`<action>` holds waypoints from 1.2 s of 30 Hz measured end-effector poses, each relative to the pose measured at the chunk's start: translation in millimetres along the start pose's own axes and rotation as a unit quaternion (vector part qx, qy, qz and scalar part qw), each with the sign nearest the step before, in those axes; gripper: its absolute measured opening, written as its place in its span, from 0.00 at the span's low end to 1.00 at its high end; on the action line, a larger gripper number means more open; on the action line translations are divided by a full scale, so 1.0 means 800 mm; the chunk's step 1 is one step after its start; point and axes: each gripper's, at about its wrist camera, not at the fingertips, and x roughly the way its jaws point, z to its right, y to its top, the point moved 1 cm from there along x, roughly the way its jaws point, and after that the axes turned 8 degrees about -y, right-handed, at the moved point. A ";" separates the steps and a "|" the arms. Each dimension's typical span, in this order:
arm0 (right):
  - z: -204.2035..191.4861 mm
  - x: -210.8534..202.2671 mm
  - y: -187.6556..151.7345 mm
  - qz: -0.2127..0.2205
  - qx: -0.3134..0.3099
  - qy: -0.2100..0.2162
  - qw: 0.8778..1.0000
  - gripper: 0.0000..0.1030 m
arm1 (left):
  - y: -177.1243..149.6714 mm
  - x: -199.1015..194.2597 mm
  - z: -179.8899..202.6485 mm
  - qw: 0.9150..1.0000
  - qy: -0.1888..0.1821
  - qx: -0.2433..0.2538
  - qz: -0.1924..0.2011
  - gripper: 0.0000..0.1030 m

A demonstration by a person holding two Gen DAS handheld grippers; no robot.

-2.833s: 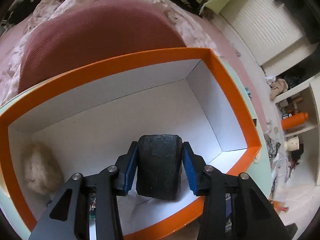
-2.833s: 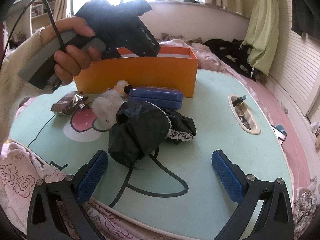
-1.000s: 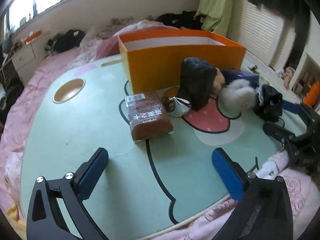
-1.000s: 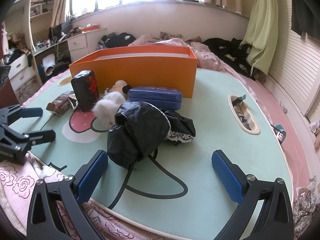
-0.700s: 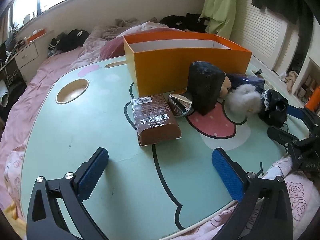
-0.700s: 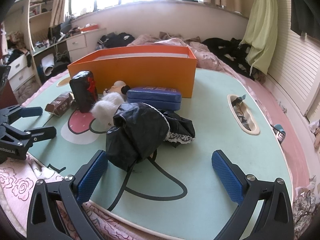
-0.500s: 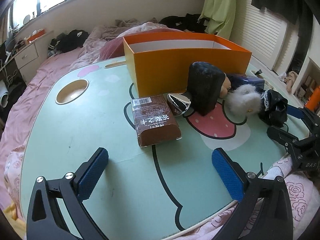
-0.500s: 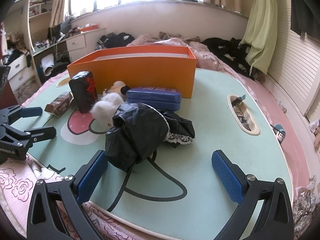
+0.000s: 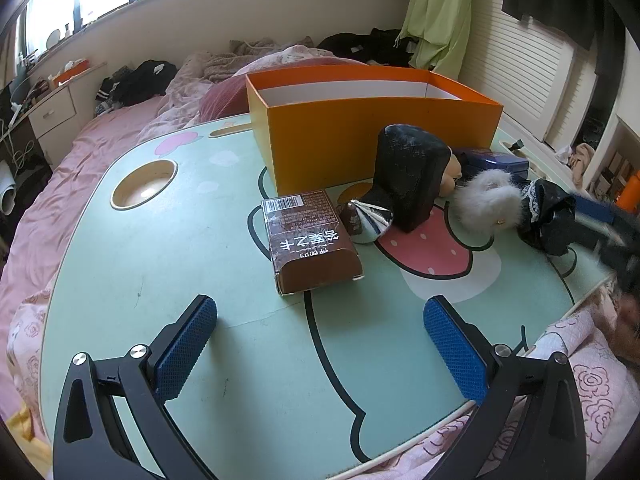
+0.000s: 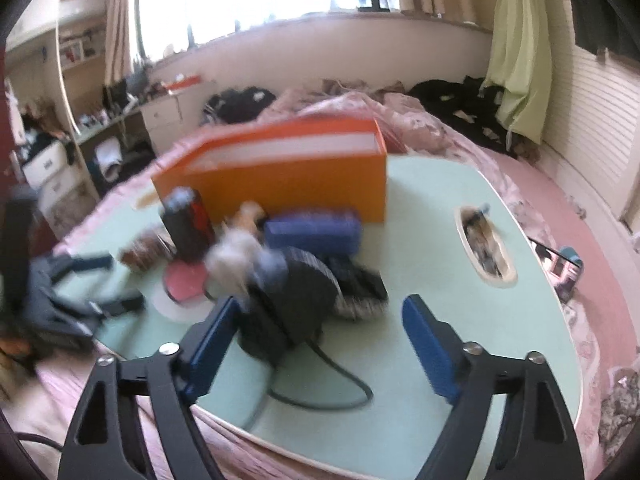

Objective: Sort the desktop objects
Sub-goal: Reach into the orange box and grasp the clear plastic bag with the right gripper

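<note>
**Black bundle between closing right fingers**

While the right gripper [image 10: 316, 344] draws its fingers inward, the black cloth bundle [image 10: 296, 304] lies between them, its left side at the left pad, unpinched. The left gripper [image 9: 320, 352] is spread wide over bare surface [image 9: 160, 264], the brown box [image 9: 308, 240] beyond. The orange box [image 9: 376, 136] stands farthest.

The left gripper [image 9: 320, 340] had matte black triangular arms with cut-out windows, silver screw heads at the joints, and blue cross-hatched pads [image 9: 186, 346]. The right gripper [image 10: 318, 342] matched it: black arms, silver screws, blue pads [image 10: 428, 348].
</note>
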 end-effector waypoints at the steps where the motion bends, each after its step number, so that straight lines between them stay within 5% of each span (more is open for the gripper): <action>1: -0.002 -0.001 0.015 0.001 0.001 0.011 1.000 0.71 | 0.000 0.000 0.000 1.000 0.000 0.000 0.000 1.00; 5: -0.010 0.019 0.088 -0.032 0.010 0.025 0.999 0.58 | 0.000 0.000 0.000 1.000 -0.001 0.000 0.000 1.00; 11: -0.036 0.108 0.185 -0.202 0.056 0.123 0.970 0.57 | -0.001 0.000 0.000 1.000 0.000 0.000 0.001 1.00; 18: -0.088 0.197 0.188 -0.327 0.021 0.109 0.938 0.56 | 0.002 0.000 0.001 1.000 -0.002 0.001 0.004 1.00; 22: -0.101 0.236 0.176 -0.386 0.016 0.104 0.916 0.39 | 0.001 0.000 0.001 1.000 -0.003 0.001 0.005 1.00; 24: -0.100 0.247 0.179 -0.395 0.035 0.120 0.910 0.38 | 0.001 0.001 0.000 1.000 -0.004 0.000 0.005 1.00; 26: -0.097 0.250 0.178 -0.400 0.047 0.127 0.906 0.23 | 0.001 0.001 0.001 1.000 -0.004 0.000 0.006 1.00; 29: -0.089 0.253 0.171 -0.400 0.066 0.140 0.903 0.23 | 0.002 0.001 0.001 1.000 -0.004 0.000 0.006 1.00; 36: -0.052 0.209 0.201 -0.305 0.113 0.164 0.931 0.22 | 0.002 0.002 0.002 1.000 -0.004 0.000 0.006 1.00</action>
